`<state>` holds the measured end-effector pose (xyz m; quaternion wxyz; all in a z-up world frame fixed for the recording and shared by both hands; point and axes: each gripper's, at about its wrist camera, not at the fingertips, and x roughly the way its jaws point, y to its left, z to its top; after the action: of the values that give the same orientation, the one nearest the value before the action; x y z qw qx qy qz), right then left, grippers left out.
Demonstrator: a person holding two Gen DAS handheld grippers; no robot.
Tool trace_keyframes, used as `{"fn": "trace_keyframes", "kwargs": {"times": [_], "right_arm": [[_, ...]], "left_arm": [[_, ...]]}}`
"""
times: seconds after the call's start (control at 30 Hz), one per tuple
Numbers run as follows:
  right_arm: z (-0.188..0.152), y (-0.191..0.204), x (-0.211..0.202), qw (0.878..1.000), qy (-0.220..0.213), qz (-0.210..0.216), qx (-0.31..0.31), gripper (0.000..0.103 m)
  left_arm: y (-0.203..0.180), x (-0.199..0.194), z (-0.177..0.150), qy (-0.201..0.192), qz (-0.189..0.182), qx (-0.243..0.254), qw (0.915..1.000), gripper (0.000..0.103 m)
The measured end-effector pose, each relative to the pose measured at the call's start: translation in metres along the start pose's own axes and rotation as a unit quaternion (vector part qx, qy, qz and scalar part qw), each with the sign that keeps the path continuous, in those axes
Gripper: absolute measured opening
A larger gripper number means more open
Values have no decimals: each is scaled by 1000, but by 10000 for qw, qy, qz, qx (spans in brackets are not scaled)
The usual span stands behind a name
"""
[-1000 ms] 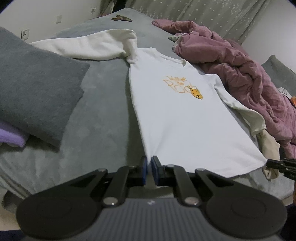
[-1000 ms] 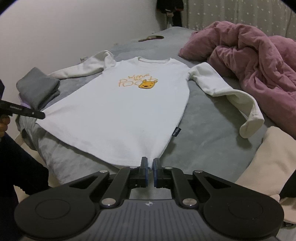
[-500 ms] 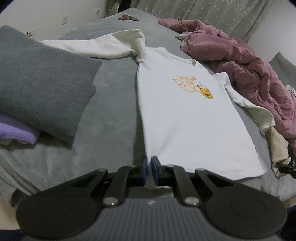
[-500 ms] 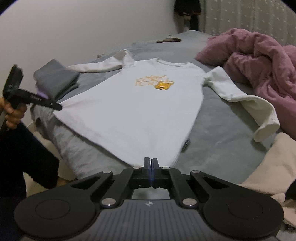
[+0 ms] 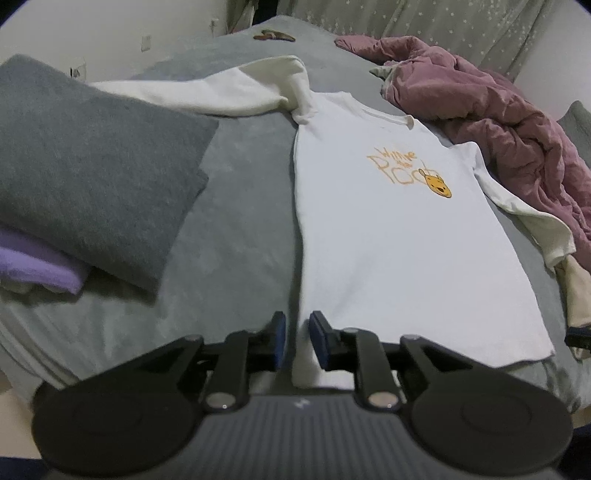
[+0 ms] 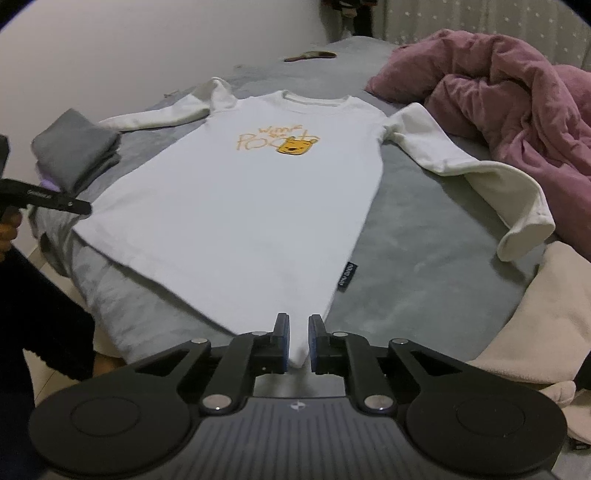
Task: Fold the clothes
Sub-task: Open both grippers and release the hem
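On the bed (image 5: 240,206), flat white shirt (image 5: 388,229)

Left gripper (image 5: 296,341): I see its jaws slightly parted.
Right gripper (image 6: 297,341): jaws parted too, held level.

Likely a bedroom — bed (image 6: 424,236), rumpled quilt (image 6: 517,92).

Grey bed (image 5: 240,206), starred curtain (image 5: 424,22), white wall (image 6: 147,44)
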<state>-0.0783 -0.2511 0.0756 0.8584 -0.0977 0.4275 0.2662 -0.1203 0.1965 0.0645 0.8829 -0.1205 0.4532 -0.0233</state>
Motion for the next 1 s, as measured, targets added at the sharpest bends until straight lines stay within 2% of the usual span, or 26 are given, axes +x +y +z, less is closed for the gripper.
{"fn": "trace_keyframes", "kwargs": {"times": [0.1,0.17,0.23,0.33,0.47,0.57,0.63,0.77,1.0], "right_arm": [[4,-2,7,9999,45,-96,49,13],[8,-4,11,9998,36,-172,101,21],[12,-8,15,9995,8,-266,188,28],[20,-15,19,9982,-40,-442,393,30],[31,-35,18,9922,-240,-691,1005,34],[36,-57,13,9815,-512,-792,1664,40],[37,-73,11,9701,-679,-849,2168,40],[34,-110,6,9372,-964,-978,3207,41],[18,-163,-4,8599,-1570,-664,4812,50]], "left_arm": [[-6,-2,4,-243,258,158,9992,20],[-11,-3,6,-391,367,268,9982,22],[-18,0,8,-446,388,369,9976,24],[-30,9,12,-427,348,498,9972,26],[-43,25,21,-377,365,562,9970,29],[-51,36,29,-409,442,611,9963,32],[-56,45,35,-402,453,604,9963,33],[-61,60,43,-348,406,526,9972,33],[-68,79,57,-333,298,404,9982,37]]}}
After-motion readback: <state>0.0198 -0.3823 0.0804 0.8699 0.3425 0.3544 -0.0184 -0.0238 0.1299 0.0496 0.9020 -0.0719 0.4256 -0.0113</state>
